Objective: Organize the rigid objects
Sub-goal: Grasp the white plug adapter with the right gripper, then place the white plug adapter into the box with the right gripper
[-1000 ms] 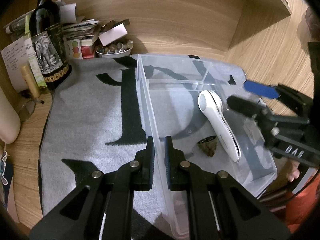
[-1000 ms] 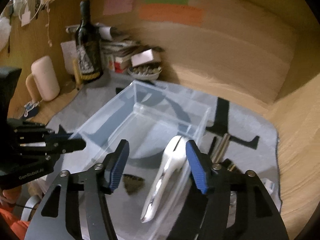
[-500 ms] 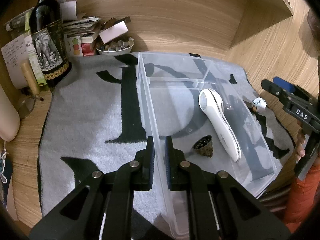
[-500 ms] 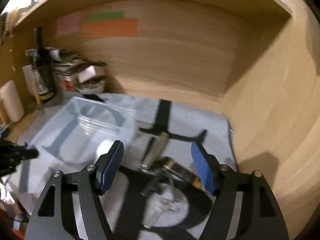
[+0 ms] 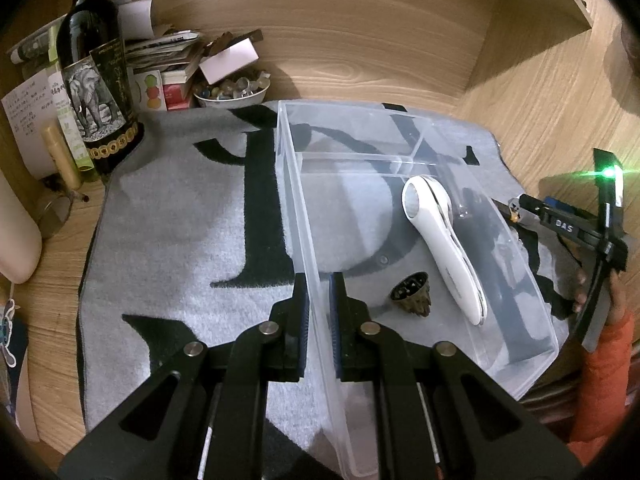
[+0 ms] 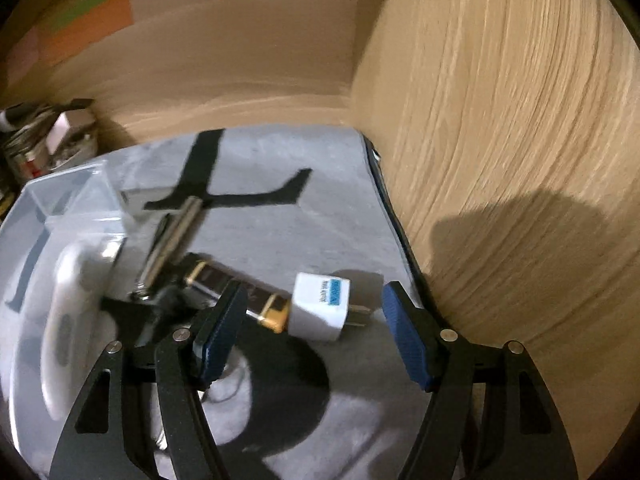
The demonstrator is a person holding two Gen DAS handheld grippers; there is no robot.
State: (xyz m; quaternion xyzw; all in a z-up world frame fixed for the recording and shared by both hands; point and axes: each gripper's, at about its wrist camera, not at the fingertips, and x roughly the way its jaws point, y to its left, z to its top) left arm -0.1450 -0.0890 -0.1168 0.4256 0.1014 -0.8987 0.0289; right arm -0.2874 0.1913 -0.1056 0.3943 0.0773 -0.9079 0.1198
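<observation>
Grey mat point(image 6: 320, 208) underfoot — your right gripper point(image 6: 314, 332) gapes around the white plug adapter point(image 6: 320, 306); left gripper point(image 5: 319, 312) clamps the clear bin point(image 5: 536, 320) wall. Close off-centre and the adapter skids away.

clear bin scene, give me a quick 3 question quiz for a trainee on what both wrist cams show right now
1. True or false: the left gripper is closed on the side wall of the clear bin.
2. Which item lies on the mat between the open fingers of the right gripper?
A. white plug adapter
B. white handheld device
C. small dark cup
3. Fill in: inside the bin, next to the white handheld device, lies a small dark ____.

Key: 1 true; 2 A; 3 cup
</observation>
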